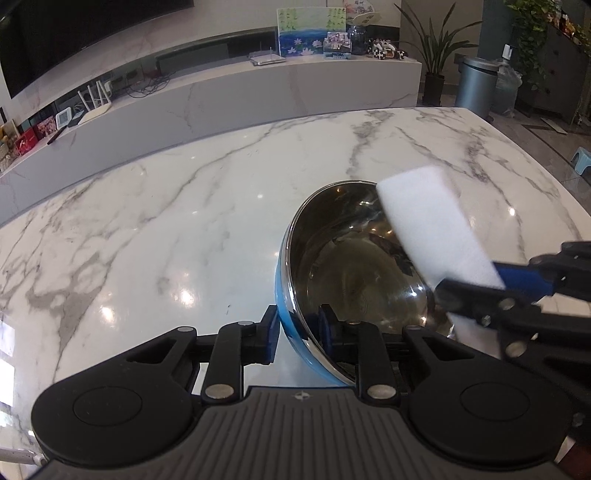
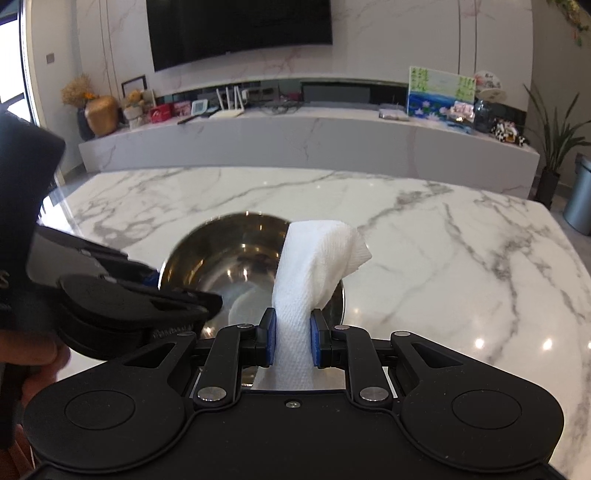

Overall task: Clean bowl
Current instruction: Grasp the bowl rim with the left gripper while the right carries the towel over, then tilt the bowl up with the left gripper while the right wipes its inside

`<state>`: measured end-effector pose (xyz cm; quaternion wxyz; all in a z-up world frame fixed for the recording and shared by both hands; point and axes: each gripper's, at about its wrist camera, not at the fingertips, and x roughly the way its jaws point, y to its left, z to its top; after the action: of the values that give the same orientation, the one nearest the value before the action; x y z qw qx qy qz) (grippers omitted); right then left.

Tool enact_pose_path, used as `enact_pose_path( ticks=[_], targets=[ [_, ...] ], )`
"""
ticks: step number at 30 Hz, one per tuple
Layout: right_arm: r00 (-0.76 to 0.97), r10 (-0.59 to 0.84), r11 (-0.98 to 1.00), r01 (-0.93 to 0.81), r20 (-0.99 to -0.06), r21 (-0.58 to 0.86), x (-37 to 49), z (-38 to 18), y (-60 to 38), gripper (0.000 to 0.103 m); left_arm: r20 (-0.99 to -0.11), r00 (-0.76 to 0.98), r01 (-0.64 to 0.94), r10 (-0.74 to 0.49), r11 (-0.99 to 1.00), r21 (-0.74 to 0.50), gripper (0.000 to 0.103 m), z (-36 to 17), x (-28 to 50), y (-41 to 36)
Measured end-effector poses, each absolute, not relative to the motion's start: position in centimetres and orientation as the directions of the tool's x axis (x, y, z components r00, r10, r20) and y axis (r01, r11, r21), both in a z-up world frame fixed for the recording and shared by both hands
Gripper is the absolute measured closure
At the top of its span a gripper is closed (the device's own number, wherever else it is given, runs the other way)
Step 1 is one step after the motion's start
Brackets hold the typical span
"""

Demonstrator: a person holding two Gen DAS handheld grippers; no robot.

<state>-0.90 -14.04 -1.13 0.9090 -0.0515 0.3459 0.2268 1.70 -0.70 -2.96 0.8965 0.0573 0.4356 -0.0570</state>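
A steel bowl with a blue outside (image 1: pixel 354 266) sits on the white marble table (image 1: pixel 184 206). My left gripper (image 1: pixel 297 332) is shut on the bowl's near rim, one finger inside and one outside, and the bowl stands tilted. My right gripper (image 2: pixel 293 341) is shut on a folded white paper towel (image 2: pixel 314 266) and holds it above the bowl (image 2: pixel 229 254). In the left wrist view the towel (image 1: pixel 432 225) hangs over the bowl's right side, held by the right gripper (image 1: pixel 476 291). The left gripper (image 2: pixel 147 291) shows at the bowl's left rim in the right wrist view.
The marble table (image 2: pixel 443 258) spreads around the bowl. Behind it stand a long marble TV bench (image 2: pixel 295 140) with small items, a wall TV (image 2: pixel 240 29), a potted plant (image 1: pixel 436 55) and a grey bin (image 1: pixel 474 85).
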Motion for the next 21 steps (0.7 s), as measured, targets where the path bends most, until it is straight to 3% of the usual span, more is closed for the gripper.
enact_pose_path(
  ticks=[21],
  targets=[
    [0.565, 0.377, 0.892, -0.436, -0.734, 0.122, 0.1, -3.9, -13.3, 0.087, -0.786, 0.611, 0.203, -0.092, 0.978, 0.042, 0.082, -3.0, 1.5, -1.2]
  ],
)
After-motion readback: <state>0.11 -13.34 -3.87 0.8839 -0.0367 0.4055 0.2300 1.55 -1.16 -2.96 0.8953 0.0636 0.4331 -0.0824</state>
